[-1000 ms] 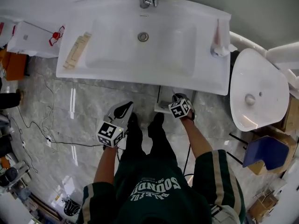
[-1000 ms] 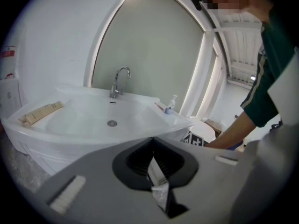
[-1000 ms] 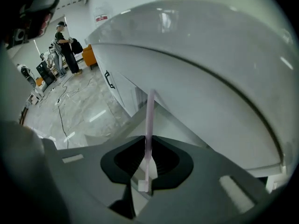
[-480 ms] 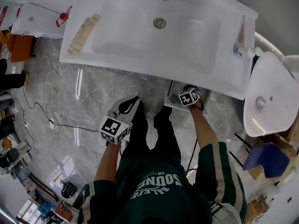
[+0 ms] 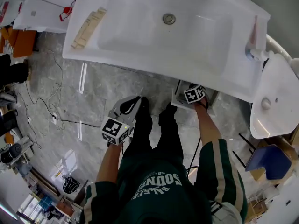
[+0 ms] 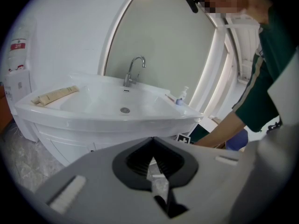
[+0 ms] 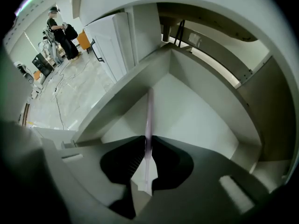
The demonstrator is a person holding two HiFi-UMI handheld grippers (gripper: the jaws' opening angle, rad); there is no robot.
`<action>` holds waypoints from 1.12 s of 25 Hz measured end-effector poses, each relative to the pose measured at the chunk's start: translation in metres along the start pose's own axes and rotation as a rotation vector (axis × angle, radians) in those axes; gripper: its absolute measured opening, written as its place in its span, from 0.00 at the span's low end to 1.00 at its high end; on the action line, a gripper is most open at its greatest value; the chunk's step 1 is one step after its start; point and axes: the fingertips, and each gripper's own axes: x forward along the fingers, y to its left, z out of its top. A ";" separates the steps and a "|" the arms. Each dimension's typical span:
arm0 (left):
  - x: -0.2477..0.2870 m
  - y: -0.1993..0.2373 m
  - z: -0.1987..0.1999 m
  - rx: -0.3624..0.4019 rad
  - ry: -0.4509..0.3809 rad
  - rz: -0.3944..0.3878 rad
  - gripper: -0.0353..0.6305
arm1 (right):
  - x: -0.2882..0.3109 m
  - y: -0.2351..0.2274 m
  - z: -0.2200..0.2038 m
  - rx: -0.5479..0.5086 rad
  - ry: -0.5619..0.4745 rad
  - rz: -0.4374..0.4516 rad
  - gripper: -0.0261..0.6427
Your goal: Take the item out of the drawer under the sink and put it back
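Right gripper view: right tool (image 7: 148, 141) is clamped on a thin pink stick (image 7: 150, 111) pointing down into the open drawer (image 7: 187, 106); left tool (image 6: 153, 146) has its jaws together, empty.

In the head view the sink (image 5: 140, 55) covers most of the drawer (image 5: 178, 100) beneath it. Only a pale corner shows beside the right gripper (image 5: 194, 93), whose jaws lie out of sight under its marker cube. The toilet (image 5: 275, 101) is cut off by the right edge. In the right gripper view the thin pinkish strip (image 7: 149, 125) pinched between the jaws is blurred, and what it is cannot be told. A distant person (image 7: 60, 29) is too small for detail. The left gripper (image 6: 152, 146), jaws together, is out of focus.
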 end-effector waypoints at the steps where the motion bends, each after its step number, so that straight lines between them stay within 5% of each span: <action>1: -0.001 0.002 -0.001 -0.003 0.000 0.002 0.13 | 0.002 0.001 -0.001 -0.005 0.000 -0.006 0.11; 13: -0.016 0.005 0.009 0.000 -0.039 -0.016 0.13 | -0.027 0.003 0.005 0.029 -0.033 -0.030 0.12; 19: -0.029 -0.005 0.026 0.013 -0.083 -0.055 0.13 | -0.089 0.011 0.023 0.113 -0.157 -0.083 0.11; 28: -0.051 -0.022 0.066 0.089 -0.144 -0.131 0.13 | -0.195 0.068 0.043 0.175 -0.344 -0.047 0.04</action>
